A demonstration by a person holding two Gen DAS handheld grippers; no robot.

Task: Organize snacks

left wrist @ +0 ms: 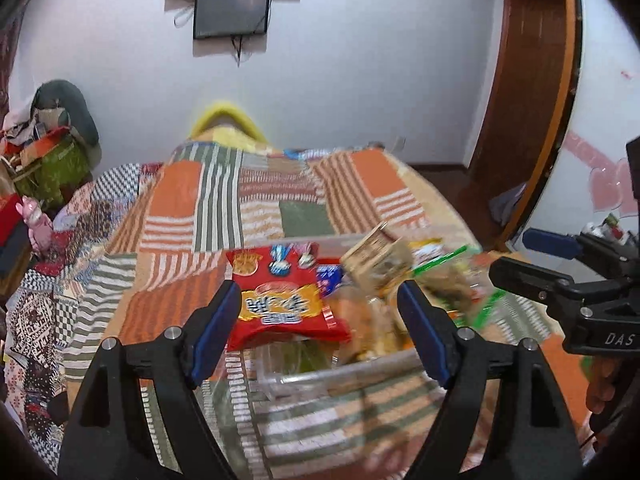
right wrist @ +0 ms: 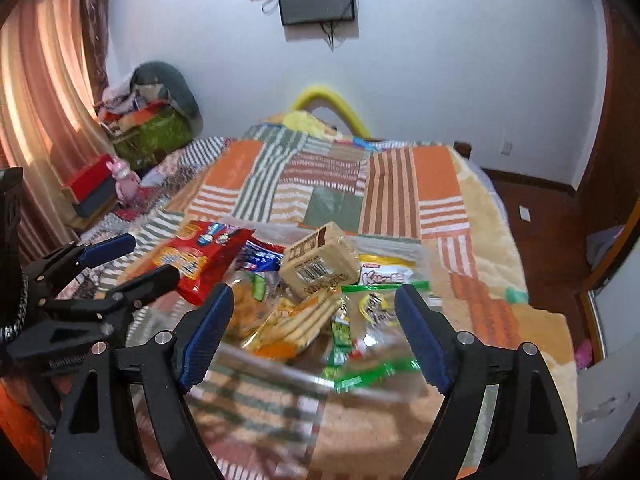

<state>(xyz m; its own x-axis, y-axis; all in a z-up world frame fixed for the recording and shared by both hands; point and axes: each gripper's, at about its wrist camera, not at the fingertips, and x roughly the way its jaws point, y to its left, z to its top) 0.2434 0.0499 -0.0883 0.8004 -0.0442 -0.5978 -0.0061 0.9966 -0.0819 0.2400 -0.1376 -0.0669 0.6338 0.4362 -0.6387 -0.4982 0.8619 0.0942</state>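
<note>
Left wrist view: left gripper (left wrist: 318,322) spread, empty, above the red snack bag (left wrist: 286,296). Right gripper (right wrist: 314,330) spread, empty, over the clear bin (right wrist: 304,376) of snacks.

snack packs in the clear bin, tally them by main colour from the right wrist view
red: 1, red snack bag
tan: 1, tan cracker pack
green-trimmed: 1, green-edged bag
blue: 1, blue packet
white and yellow: 1, white pack
Total: 5 told apart; blurred ones uncounted

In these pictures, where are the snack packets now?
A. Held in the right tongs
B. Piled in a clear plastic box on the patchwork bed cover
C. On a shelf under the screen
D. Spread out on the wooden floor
B: the red crinkly snack bag and the beige barcoded packet lie heaped inside the clear plastic box on the orange-and-green patchwork bed cover; both tongs are open.
</note>
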